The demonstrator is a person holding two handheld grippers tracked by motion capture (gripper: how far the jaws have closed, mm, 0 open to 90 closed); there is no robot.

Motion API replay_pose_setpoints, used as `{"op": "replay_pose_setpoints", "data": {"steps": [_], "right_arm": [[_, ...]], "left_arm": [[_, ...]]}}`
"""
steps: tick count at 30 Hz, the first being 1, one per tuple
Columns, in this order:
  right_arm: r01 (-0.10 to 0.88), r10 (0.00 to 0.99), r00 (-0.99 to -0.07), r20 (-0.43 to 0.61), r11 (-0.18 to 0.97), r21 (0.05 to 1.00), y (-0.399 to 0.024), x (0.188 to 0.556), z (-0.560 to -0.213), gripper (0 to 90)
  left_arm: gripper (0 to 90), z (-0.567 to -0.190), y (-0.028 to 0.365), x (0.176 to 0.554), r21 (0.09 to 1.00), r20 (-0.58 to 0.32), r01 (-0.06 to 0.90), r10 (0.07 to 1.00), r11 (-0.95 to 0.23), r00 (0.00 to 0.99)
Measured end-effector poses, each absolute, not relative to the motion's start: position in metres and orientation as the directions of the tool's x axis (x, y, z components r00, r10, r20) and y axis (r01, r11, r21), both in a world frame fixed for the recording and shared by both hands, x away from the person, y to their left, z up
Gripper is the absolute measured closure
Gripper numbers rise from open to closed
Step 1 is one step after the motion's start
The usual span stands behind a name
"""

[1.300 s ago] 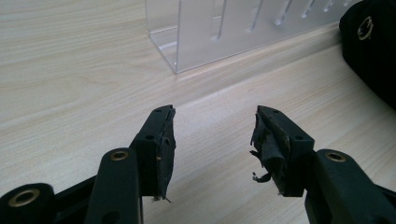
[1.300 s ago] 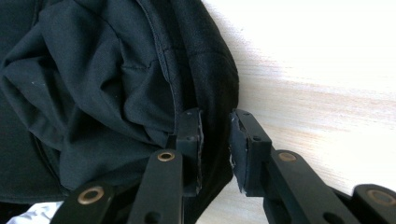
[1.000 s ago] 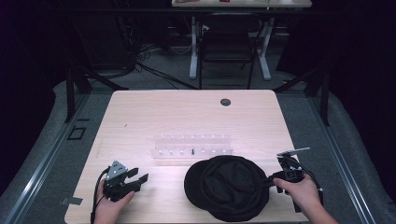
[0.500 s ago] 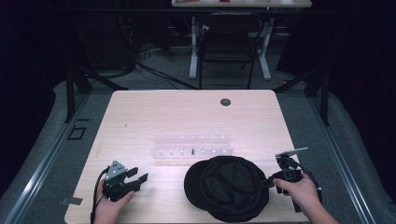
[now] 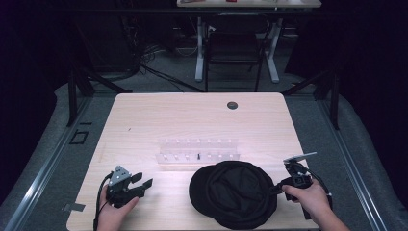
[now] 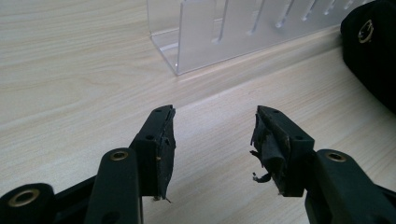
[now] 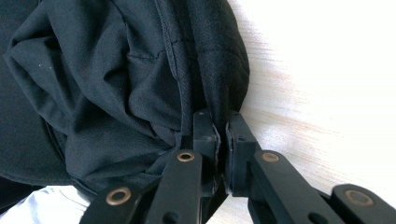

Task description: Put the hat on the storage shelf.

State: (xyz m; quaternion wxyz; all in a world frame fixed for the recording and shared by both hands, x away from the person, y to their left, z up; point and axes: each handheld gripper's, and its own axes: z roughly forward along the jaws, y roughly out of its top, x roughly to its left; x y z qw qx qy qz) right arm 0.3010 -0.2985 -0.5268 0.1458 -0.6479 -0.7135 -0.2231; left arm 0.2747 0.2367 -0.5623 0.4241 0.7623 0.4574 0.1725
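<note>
A black cap (image 5: 233,192) lies upside down on the wooden table (image 5: 192,115) near its front edge. My right gripper (image 5: 275,188) sits at the cap's right rim. In the right gripper view its jaws have just been closing, and my right gripper (image 7: 222,126) now pinches the edge of the black cap's (image 7: 116,79) fabric between its pads. At the front left, my left gripper (image 5: 142,179) rests on the table. In the left gripper view my left gripper (image 6: 212,135) is open with only bare wood between its jaws, well apart from the cap (image 6: 373,51).
A clear acrylic rack (image 5: 198,150) with several slots stands just behind the cap, and its near corner (image 6: 224,32) is ahead of the left gripper. A small dark round grommet (image 5: 232,105) sits near the table's far edge. A chair (image 5: 233,48) stands beyond the table.
</note>
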Motion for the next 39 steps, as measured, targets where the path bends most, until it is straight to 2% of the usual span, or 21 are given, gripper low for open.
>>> {"op": "replay_pose_setpoints", "data": {"steps": [4, 22, 24, 26, 39], "right_arm": [[0.988, 0.862, -0.134, 0.489, 0.081, 0.128, -0.299, 0.302, -0.526, 85.8], [0.993, 0.82, -0.088, 0.565, 0.025, 0.118, -0.302, 0.299, -0.513, 87.6], [0.991, 0.806, -0.116, 0.58, 0.055, 0.122, -0.304, 0.3, -0.508, 87.6], [0.992, 0.796, -0.089, 0.599, 0.014, 0.128, -0.303, 0.298, -0.506, 87.6], [0.988, 0.713, -0.125, 0.69, 0.023, 0.155, -0.305, 0.298, -0.487, 87.8]], "left_arm": [[48.4, -0.562, 0.237, 0.275, 0.805, -0.128, 0.551, 0.844, -0.218, 0.521], [48.5, -0.563, 0.237, 0.275, 0.807, -0.13, 0.55, 0.845, -0.213, 0.519], [48.5, -0.562, 0.237, 0.275, 0.807, -0.131, 0.55, 0.845, -0.212, 0.518], [48.5, -0.562, 0.237, 0.275, 0.807, -0.131, 0.55, 0.845, -0.213, 0.518], [48.6, -0.562, 0.238, 0.275, 0.806, -0.124, 0.55, 0.846, -0.218, 0.518]]}}
